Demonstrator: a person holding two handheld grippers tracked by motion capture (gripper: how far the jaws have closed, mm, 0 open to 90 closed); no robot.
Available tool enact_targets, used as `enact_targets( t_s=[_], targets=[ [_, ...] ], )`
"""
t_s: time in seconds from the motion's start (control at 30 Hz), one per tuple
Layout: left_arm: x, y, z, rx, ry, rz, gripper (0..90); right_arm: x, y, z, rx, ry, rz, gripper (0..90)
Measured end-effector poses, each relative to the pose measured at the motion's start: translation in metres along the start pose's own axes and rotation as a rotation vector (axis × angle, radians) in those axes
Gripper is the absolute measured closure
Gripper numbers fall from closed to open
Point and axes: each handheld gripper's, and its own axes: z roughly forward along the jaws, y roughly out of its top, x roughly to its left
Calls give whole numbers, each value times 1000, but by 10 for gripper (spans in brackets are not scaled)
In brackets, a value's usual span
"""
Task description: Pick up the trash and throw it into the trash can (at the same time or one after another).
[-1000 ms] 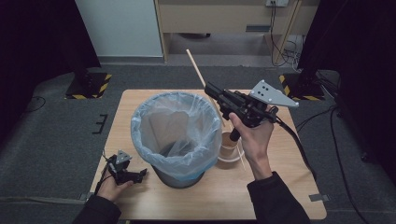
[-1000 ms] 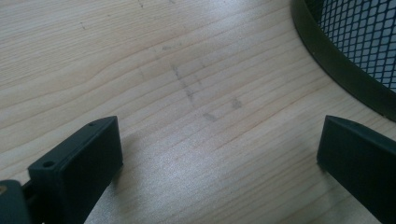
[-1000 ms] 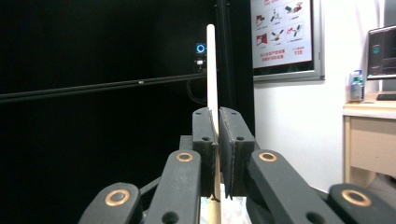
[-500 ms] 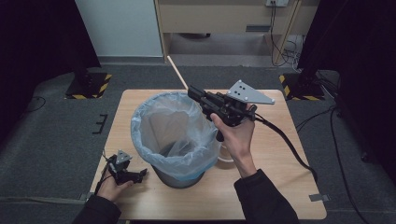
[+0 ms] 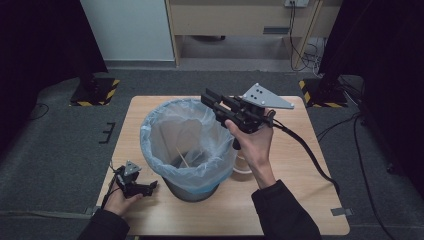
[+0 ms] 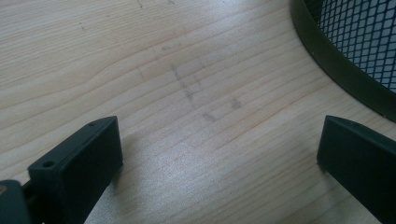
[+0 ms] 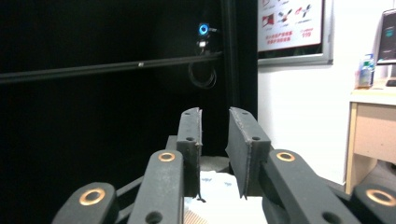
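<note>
over the lined bin [image 5: 187, 150], your right gripper [image 5: 211, 100] has just parted its jaws, nothing between them, the stick [image 5: 181, 156] inside; draw back level, left gripper [image 5: 142, 186] resting open-jawed.

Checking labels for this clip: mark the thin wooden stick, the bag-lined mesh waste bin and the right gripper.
thin wooden stick [image 5: 181, 155], high view, mid-shaft inside the bag.
bag-lined mesh waste bin [image 5: 150, 150], high view, left rim.
right gripper [image 5: 206, 96], high view, between fingertips.

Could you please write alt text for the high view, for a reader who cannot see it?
The right tongs hang open above a bag-lined bin on a wooden table, a thin stick lying inside the bin. The left tongs rest beside the bin.
</note>
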Motion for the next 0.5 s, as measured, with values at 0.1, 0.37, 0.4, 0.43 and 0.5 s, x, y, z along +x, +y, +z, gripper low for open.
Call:
enact_targets(
  t_s=[0.1, 0.37, 0.4, 0.43, 0.5],
  targets=[
    [0, 0, 0, 0, 0, 0, 0, -9, 5, -12, -21, -33, 12, 713],
    [0, 0, 0, 0, 0, 0, 0, -42, 3, -51, -25, -147, 23, 663],
    [0, 0, 0, 0, 0, 0, 0, -46, 1, -56, -28, -159, 29, 658],
    [0, 0, 0, 0, 0, 0, 0, -46, 1, -56, -28, -159, 29, 658],
    [0, 0, 0, 0, 0, 0, 0, -54, -4, -65, -20, -183, 41, 644]
  ],
)
